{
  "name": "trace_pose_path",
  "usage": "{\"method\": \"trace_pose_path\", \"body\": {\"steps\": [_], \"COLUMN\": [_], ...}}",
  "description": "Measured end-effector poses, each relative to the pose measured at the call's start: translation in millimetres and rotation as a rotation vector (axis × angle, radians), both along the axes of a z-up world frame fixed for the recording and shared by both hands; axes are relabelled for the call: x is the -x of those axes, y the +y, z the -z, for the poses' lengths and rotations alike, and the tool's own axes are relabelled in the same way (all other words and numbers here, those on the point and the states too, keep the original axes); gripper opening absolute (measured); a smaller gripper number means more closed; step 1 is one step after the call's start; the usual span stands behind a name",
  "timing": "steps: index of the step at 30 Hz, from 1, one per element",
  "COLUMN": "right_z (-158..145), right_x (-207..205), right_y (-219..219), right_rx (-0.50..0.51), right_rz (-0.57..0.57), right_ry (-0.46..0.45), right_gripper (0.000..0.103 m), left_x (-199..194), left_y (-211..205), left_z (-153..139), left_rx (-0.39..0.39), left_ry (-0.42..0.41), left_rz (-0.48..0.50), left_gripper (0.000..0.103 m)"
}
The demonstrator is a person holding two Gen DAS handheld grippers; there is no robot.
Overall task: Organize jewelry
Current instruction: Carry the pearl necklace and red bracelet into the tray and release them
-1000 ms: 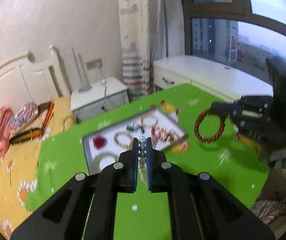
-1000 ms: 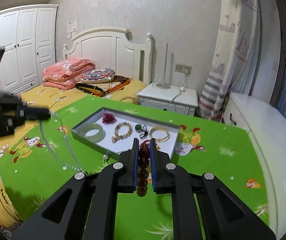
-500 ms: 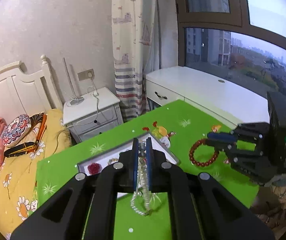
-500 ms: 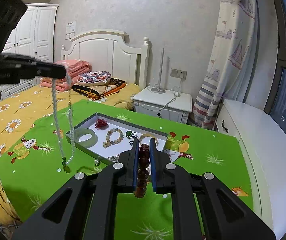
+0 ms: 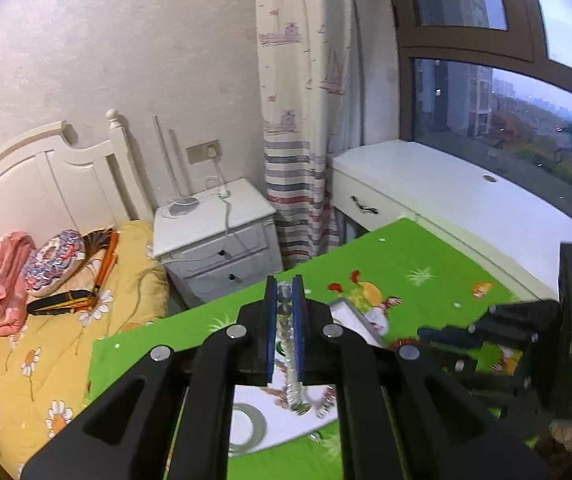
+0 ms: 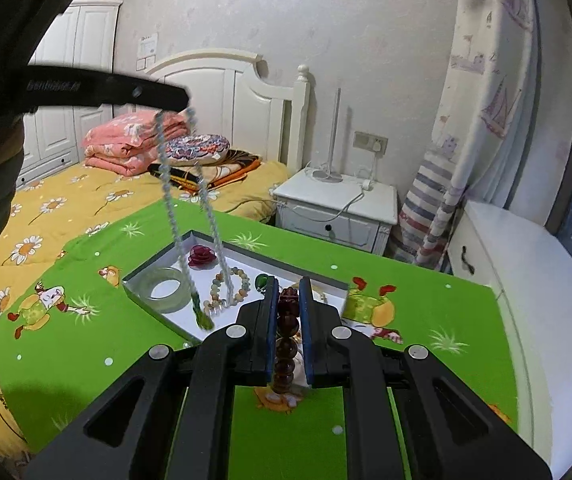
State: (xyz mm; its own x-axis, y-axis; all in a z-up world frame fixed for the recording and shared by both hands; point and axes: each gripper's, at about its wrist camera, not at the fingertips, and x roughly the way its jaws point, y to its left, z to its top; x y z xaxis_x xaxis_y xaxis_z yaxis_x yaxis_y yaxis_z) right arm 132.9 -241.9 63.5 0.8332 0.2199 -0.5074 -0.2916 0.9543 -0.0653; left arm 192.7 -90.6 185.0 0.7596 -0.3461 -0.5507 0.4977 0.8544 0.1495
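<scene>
My left gripper [image 5: 284, 292] is shut on a long strand of clear beads [image 5: 292, 372]. From the right wrist view, the left gripper [image 6: 181, 100] is high at the upper left. The clear bead necklace [image 6: 169, 200] hangs from it in a loop, and its green pendant [image 6: 202, 317] dangles at the white jewelry tray [image 6: 269, 258]. My right gripper [image 6: 289, 292] is shut on a dark red bead bracelet [image 6: 286, 344] just before the tray's near right side. The tray holds a jade bangle [image 6: 165, 288], a red flower piece [image 6: 201, 256] and a pale bead bracelet [image 6: 227, 288].
The tray lies on a green cartoon-print cloth [image 6: 406, 360] over the table. A yellow bed [image 6: 85, 196] is to the left, a white nightstand [image 6: 338, 208] behind and a white desk [image 6: 534, 264] under the window on the right. The right gripper's body [image 5: 526, 344] is close on the left one's right.
My left gripper has risen and swung over the tray, lifting the clear necklace off the cloth until it hangs free. My right gripper has shifted slightly, still holding the red bracelet.
</scene>
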Motion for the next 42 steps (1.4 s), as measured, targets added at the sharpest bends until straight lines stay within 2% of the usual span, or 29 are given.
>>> {"method": "trace_pose_path", "body": {"steps": [4,9,11,15,18,21,30,34,38,39,41,42], "right_z": [7,18,24,48,75,99,115,122,129,129,130,129], "right_x": [-23,-51,-63,-96,-117,-133,-147,-155,-158,-158,-159,-158], "right_y": [16,47,56,54,48,43,43,48,54,55,54,53], "right_rx": [-0.011,-0.035,-0.072,-0.23,-0.24,-0.203,-0.194,-0.18,-0.146,-0.146,-0.151,-0.16], "right_rz": [-0.023,-0.073,-0.096,-0.109,-0.049,0.007,0.022,0.051,0.071,0.073,0.079,0.081], "right_ry": [0.03,0.068,0.102,0.236,0.305,0.35,0.372,0.384,0.393,0.395,0.405,0.409], "right_gripper": [0.011,0.011,0.011,0.011,0.011,0.011,0.011,0.011,0.012,0.014,0.017,0.028], "left_x": [-24,-42,-44,-48,-63,-78,-87,-87,-93,-94,-93,-92], "left_y": [3,18,22,16,11,18,48,55,63,64,68,68], "left_z": [8,16,16,27,59,95,183,207,218,217,215,211], "left_rx": [-0.037,-0.026,-0.009,-0.011,-0.039,-0.02,0.001,-0.021,-0.011,-0.002,0.013,0.009], "left_ry": [-0.005,0.004,-0.002,0.011,0.067,0.152,0.33,0.372,0.392,0.389,0.391,0.374], "left_rz": [-0.074,-0.121,-0.122,-0.103,-0.103,-0.117,-0.166,-0.205,-0.237,-0.243,-0.242,-0.252], "left_gripper": [0.007,0.007,0.007,0.007,0.007,0.007,0.007,0.007,0.008,0.01,0.033,0.062]}}
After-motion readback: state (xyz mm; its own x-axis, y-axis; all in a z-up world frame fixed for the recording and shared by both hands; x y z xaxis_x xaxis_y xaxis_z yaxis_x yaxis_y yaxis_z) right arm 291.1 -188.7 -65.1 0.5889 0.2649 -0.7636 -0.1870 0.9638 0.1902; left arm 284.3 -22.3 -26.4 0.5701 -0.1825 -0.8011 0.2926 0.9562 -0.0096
